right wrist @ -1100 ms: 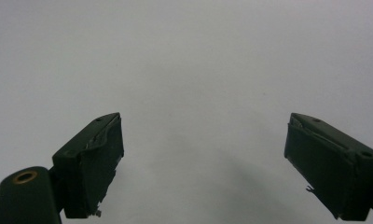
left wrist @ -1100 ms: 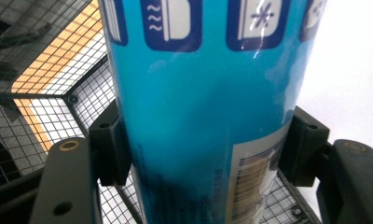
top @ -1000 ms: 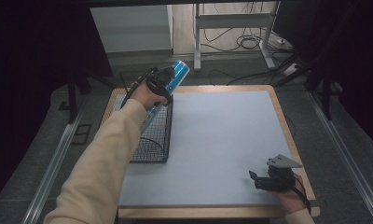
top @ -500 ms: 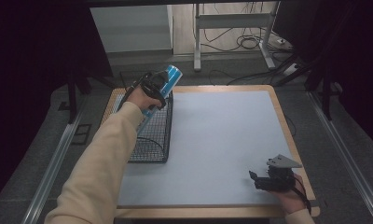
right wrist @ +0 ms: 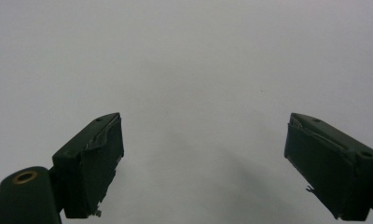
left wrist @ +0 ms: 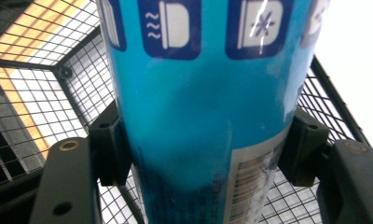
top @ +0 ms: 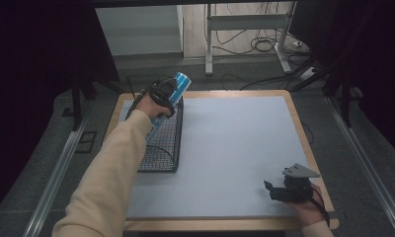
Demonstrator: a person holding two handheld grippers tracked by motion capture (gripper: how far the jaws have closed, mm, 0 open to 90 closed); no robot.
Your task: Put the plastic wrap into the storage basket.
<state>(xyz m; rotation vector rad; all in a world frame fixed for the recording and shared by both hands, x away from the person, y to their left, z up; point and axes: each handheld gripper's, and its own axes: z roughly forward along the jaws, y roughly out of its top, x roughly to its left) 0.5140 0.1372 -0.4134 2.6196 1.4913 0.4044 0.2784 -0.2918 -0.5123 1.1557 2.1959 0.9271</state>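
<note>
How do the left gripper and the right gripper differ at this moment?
The left gripper is shut on a blue tube; the right gripper is open, holding nothing. The left is raised over the wire basket; the right sits low at the table's near corner. Both have black jaws.

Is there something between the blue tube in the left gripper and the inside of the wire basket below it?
Nothing visible is in the way. The left gripper holds the blue tube tilted over the far end of the wire basket, whose top is open. The mesh floor under the tube looks bare.
</note>
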